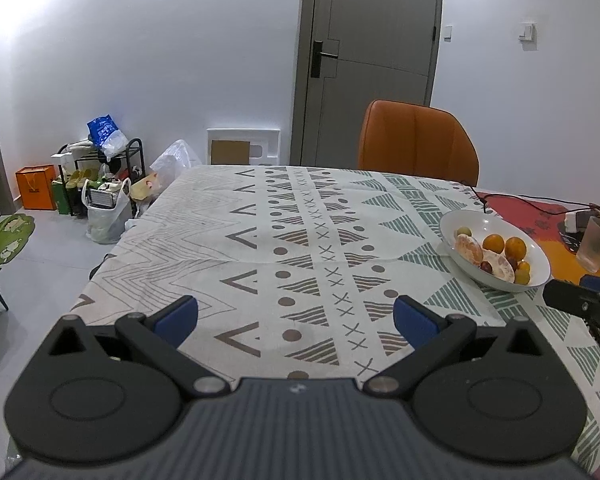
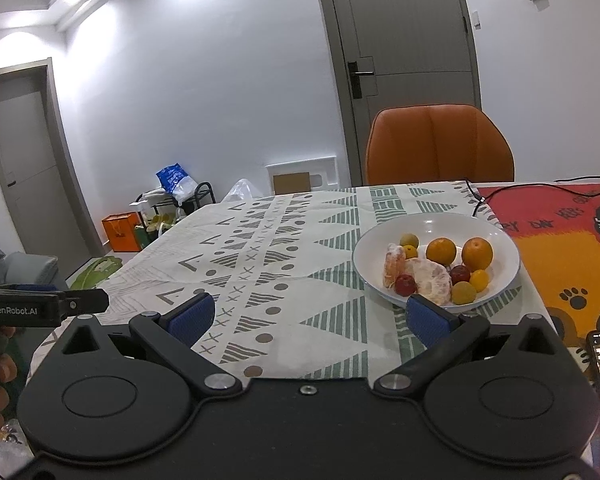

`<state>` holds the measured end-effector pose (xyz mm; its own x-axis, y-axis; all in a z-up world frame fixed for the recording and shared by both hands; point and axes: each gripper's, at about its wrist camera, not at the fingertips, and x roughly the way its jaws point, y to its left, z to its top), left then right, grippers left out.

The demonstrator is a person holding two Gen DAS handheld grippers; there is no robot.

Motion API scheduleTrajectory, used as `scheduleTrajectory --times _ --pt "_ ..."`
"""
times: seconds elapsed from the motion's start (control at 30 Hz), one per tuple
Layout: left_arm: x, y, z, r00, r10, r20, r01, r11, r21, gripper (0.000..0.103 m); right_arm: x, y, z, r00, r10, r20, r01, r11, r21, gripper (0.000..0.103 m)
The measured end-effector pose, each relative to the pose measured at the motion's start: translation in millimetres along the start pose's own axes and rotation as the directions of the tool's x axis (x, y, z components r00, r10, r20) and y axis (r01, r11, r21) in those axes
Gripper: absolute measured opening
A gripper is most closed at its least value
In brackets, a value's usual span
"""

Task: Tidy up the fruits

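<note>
Above the tablecloth [image 1: 300, 240], both jaws wide, empty

White bowl [image 2: 496, 240] of orange, red and yellow fruit [image 2: 440, 268] on zigzag-and-triangle grey-green tablecloth [image 2: 284, 264].

The right gripper [image 2: 310, 318] hangs over the bench [image 2: 284, 280] with its blue pads wide apart and nothing between them. Just past its right pad sits a white bowl [image 2: 500, 276] of fruit (two oranges [image 2: 441, 251], peeled pieces, small red and yellow ones). An orange chair [image 2: 440, 144] stands behind.
</note>
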<state>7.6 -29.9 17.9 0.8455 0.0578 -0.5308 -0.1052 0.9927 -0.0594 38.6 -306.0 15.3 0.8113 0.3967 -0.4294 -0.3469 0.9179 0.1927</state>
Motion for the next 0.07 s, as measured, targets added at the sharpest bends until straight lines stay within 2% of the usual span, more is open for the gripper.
scheduleTrajectory --times 0.07 --pt "-0.5 0.4 0.2 1.0 0.0 -0.001 0.0 1.0 -0.003 0.103 0.9 0.9 0.4 1.0 0.001 -0.001 -0.001 1.0 -0.002 0.103"
